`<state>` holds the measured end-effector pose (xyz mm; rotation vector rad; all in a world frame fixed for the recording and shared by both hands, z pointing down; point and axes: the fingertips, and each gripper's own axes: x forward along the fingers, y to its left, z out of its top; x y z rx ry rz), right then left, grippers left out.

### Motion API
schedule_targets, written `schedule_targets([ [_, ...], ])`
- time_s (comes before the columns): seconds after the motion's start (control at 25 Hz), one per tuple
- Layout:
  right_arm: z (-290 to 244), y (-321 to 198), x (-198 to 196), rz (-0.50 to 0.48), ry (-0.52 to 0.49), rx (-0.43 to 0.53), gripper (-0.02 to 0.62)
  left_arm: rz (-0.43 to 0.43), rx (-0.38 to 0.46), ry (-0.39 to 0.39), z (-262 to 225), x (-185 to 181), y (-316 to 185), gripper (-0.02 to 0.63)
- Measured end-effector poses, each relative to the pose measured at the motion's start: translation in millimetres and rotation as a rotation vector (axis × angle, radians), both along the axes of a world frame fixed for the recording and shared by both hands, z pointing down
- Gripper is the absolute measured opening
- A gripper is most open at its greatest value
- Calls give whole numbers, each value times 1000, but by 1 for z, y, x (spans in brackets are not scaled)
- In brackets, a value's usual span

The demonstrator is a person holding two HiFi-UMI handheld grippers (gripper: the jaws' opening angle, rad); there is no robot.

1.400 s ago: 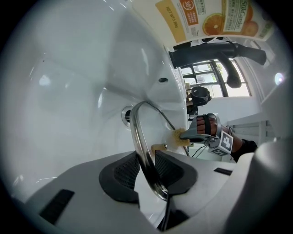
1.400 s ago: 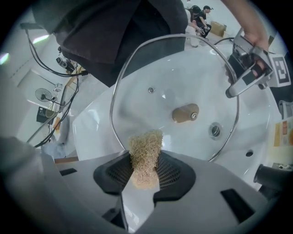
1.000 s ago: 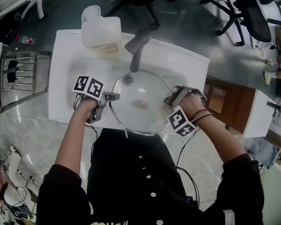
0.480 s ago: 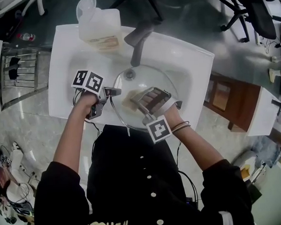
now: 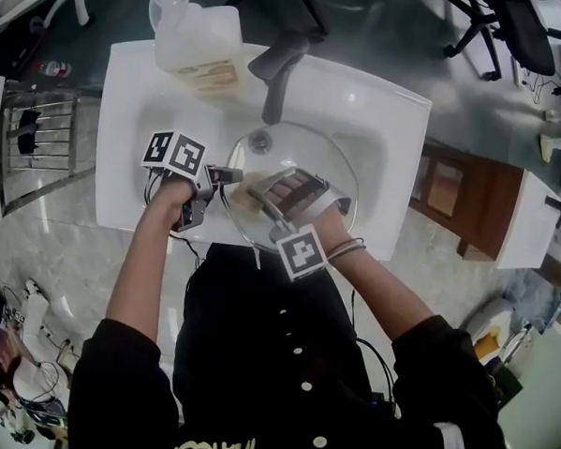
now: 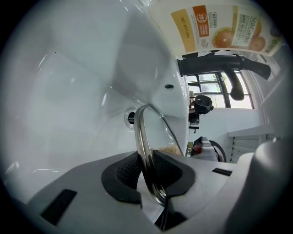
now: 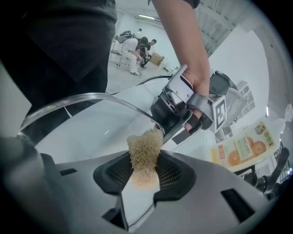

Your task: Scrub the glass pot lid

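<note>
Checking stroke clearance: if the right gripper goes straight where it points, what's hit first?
The scrub pad in the right gripper meets the glass lid near its rim, possibly touching. Beyond: the left gripper, fingers having just closed further on that rim.

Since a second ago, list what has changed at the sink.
The right gripper, shut on the scrubber, swung from the right edge of the glass lid across to its left side, near the left gripper, whose jaws have just been closing on the lid's rim. Unchanged: left gripper's place, lid over the sink, faucet, jug.
</note>
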<state>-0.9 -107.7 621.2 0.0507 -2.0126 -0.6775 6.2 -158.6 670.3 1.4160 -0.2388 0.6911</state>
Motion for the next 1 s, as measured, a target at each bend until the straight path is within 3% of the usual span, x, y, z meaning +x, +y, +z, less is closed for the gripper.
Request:
schedule_targets([
  [0.48, 17, 26, 54, -200, 250, -170, 150, 8, 18, -18, 2, -2, 0, 92],
  [1.0, 9, 52, 107, -281, 363, -290, 150, 20, 22, -23, 2, -3, 1, 95],
])
